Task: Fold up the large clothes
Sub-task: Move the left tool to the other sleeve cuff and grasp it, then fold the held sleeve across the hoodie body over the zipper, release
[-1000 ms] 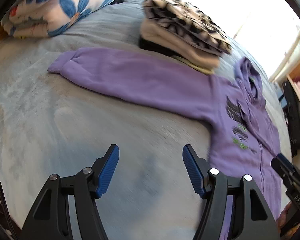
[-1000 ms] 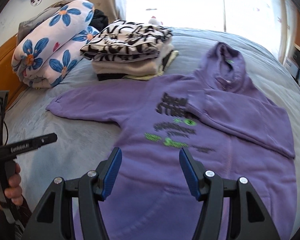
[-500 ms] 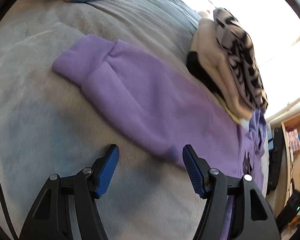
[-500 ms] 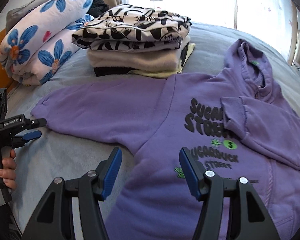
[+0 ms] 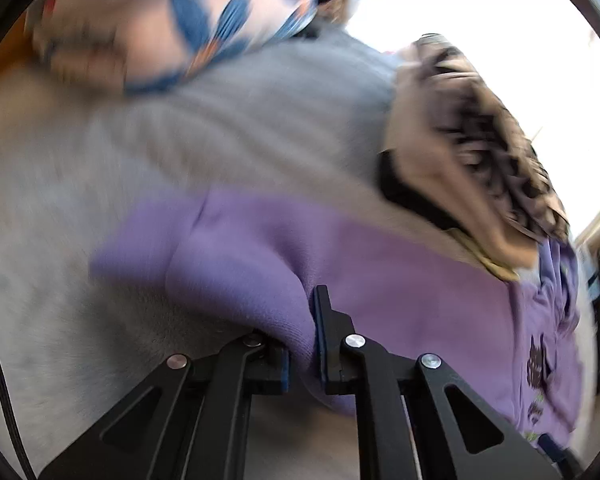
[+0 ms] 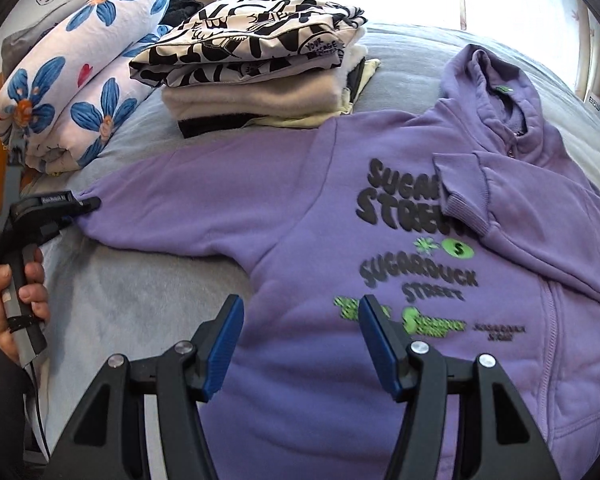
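Observation:
A purple hoodie [image 6: 300, 220] with black and green print lies face up on the grey bed [image 6: 140, 292]. One sleeve [image 6: 540, 208] is folded across its chest. The other sleeve [image 5: 236, 272] stretches out to the left. My left gripper [image 5: 306, 332] is closing on a fold of that sleeve close to the cuff [image 5: 140, 240], and its pads press on the cloth. In the right wrist view this left gripper [image 6: 88, 203] sits at the sleeve's end, held by a hand [image 6: 4, 300]. My right gripper [image 6: 300, 312] hovers open over the hoodie's front, with nothing between its fingers.
A stack of folded clothes [image 6: 260, 68], topped by a black-and-white print, sits behind the hoodie. A rolled floral quilt [image 6: 80, 92] lies at the back left. Bright windows are behind the bed, and shelves stand at the right edge.
The left gripper travelled along the outstretched sleeve to its cuff end and went from wide open to pinching the cloth. The right gripper came lower and closer over the hoodie's front, still open.

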Tool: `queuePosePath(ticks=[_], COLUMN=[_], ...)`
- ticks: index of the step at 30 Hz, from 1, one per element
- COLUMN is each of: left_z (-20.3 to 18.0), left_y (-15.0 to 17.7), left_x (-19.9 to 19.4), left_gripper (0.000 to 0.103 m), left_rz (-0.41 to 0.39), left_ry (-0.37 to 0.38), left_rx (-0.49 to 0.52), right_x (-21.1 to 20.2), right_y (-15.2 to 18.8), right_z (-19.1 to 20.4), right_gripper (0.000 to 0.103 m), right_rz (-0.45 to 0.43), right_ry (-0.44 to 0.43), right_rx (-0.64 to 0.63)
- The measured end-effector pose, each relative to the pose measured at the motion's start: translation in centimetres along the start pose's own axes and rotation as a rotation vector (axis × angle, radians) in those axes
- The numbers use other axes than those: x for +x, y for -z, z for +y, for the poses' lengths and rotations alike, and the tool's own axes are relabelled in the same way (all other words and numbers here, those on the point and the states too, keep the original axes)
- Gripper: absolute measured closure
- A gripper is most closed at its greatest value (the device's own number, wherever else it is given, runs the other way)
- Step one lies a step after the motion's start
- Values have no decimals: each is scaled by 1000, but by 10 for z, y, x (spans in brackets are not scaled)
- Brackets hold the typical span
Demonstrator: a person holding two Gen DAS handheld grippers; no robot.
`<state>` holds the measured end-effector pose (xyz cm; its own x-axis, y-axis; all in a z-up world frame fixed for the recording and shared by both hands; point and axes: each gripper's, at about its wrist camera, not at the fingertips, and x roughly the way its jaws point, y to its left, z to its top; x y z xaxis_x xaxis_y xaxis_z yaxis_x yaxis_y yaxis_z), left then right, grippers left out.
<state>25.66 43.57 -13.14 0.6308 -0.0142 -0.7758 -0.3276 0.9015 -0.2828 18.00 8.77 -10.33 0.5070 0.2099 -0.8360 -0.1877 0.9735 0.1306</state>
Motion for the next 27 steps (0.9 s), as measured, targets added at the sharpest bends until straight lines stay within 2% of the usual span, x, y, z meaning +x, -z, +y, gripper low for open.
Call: queuePosePath(ticks=[2,6,10,14,17,22,26,27], left_z=[-36,-117,-200,-277,-334,-426,-466,-473], left_y=[2,10,26,52,76,128,180,194], left_x=[-32,-91,-129,-147,-143,-113,-72,-59], left_gripper=[96,96,96,96,96,96,96,92], left_rz=[-67,-156,-188,-187,-159,-67,46,77], left_ry=[0,79,152,232,287,363,364,346], left_rx=[96,284,465,597,659,736,788,803], right_x=[-10,-43,-88,-127,-145,-154,-149,-147], right_y=[2,4,9,24,42,74,92,95], right_z=[-8,-38,-86,-145,-190,-249,-274,-278], right_gripper=[43,43,43,43,43,43,43,43], right_rz=[-13,-59,-137,-198,-210,-181,-143,-135], right_ry=[5,25,91,173,231,271,272,268], right_rx=[3,32,90,173,250,366,406,413])
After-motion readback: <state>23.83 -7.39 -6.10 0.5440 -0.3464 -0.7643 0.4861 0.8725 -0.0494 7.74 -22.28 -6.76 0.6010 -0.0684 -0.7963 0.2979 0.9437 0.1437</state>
